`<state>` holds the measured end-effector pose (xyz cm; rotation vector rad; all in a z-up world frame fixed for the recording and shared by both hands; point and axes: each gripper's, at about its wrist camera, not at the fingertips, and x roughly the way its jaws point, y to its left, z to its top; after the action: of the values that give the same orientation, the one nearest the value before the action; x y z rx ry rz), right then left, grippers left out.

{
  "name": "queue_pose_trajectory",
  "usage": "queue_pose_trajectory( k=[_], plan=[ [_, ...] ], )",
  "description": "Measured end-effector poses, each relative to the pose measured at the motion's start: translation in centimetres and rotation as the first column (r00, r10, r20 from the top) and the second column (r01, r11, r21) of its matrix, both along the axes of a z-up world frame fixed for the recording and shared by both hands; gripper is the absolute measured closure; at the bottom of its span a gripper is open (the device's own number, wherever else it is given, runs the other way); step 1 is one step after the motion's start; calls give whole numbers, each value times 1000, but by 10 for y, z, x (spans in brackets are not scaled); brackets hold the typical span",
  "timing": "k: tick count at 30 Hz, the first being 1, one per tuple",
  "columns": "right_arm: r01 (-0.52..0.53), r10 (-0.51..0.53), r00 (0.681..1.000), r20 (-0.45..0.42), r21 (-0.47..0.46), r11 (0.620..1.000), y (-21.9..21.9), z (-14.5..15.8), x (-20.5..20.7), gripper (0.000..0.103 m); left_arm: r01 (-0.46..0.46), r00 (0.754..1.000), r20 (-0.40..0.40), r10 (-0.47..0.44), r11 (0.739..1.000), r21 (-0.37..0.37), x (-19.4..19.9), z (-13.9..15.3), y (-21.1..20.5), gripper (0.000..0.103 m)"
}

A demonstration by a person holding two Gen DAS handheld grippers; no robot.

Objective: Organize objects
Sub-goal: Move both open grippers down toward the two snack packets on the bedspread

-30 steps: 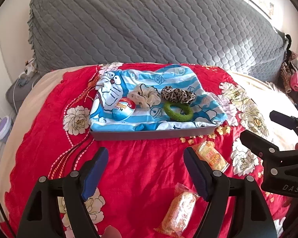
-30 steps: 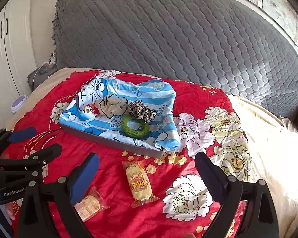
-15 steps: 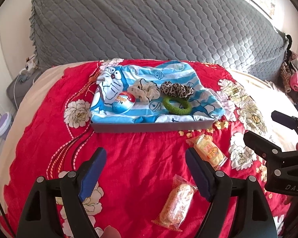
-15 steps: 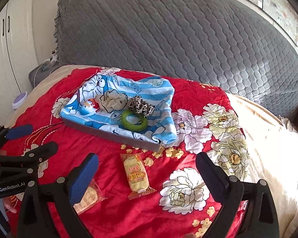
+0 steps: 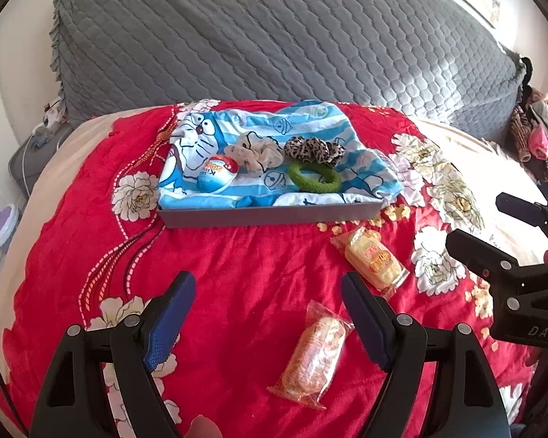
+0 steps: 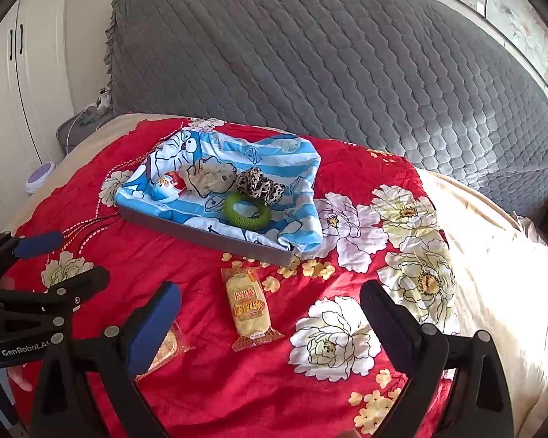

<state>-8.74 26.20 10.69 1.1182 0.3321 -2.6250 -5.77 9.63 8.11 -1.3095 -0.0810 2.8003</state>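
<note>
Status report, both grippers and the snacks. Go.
Left gripper open, empty. Right gripper open, empty. Two snack packs loose on red blanket, outside tray. Nothing in the way.

A glossy red floral bedspread point(image 5: 237, 255), slightly wrinkled cloth, carries a matt grey tray point(image 5: 270, 215) lined with soft cartoon-print cloth point(image 5: 310, 127). Near the tray lie two shiny, crinkly plastic-wrapped snack cakes point(image 5: 374, 261) point(image 5: 316, 356). Behind the tray stands a quilted grey headboard cover point(image 5: 274, 36).

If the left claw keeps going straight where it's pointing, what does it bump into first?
Probably just the red blanket. The left claw is open with nothing between its fingers, and the nearest snack pack lies a little right of its line, though depth is hard to judge.
</note>
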Motion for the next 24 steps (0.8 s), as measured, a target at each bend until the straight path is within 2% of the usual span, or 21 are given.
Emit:
queue_pose_trajectory(
  k=[17,24],
  plan=[
    [-27,26,999,30,11,1000,3,-10,13,4,22,999,25,-22,1000,-4,25,-11,14,20],
    [-28,26,998,62,31,999,6,-22,15,4,20,999,27,-20,1000,1,27,-14,14,20]
  ],
)
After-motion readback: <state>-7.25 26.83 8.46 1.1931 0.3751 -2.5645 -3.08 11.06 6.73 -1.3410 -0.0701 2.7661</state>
